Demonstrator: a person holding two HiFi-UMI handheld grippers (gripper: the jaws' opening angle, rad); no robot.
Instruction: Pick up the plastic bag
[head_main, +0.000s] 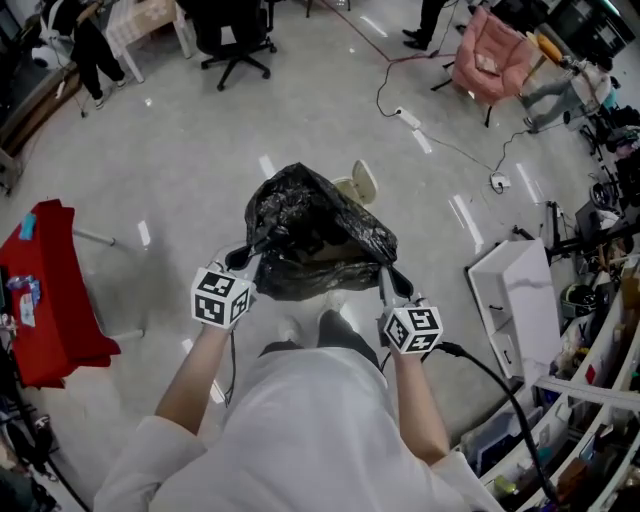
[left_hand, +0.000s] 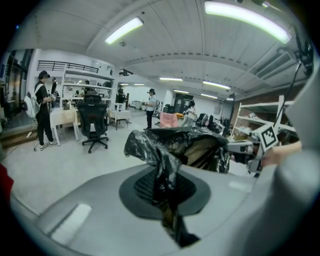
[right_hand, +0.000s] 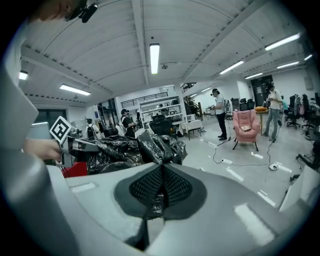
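As far as it can be judged, progress: the plastic bag (head_main: 315, 235) is already gripped at two sides and seems to be lifted off the floor (head_main: 200, 150); its underside is not seen, so this is only a judgement.
Left gripper (head_main: 238, 262): the jaws are pressed together on a twisted fold of the bag's rim, which is seen pinched between the dark pads.
Right gripper (head_main: 392, 285): the jaws are closed as well, and a thin strip of black film is caught between them at the opposite side of the rim.
Bag position: it is held between the two grippers, in front of the person's body, with the mouth stretched open and something brown seen inside.
What is left: little, it is supposed; perhaps only the bag must be raised clear and kept steady.
Room in front: a wide bare floor is offered, with the office chair (head_main: 235, 40) and the pink armchair (head_main: 490, 55) well apart.
Left edge: a red cloth (head_main: 50, 290) stands near, but apart from the bag.
Right edge: a white shelf unit (head_main: 520, 300) is near the right gripper, and a cable (head_main: 440, 140) is laid over the floor further off.
Behind the bag: a pale round thing (head_main: 358, 182) is seen just beside it; contact cannot be told.
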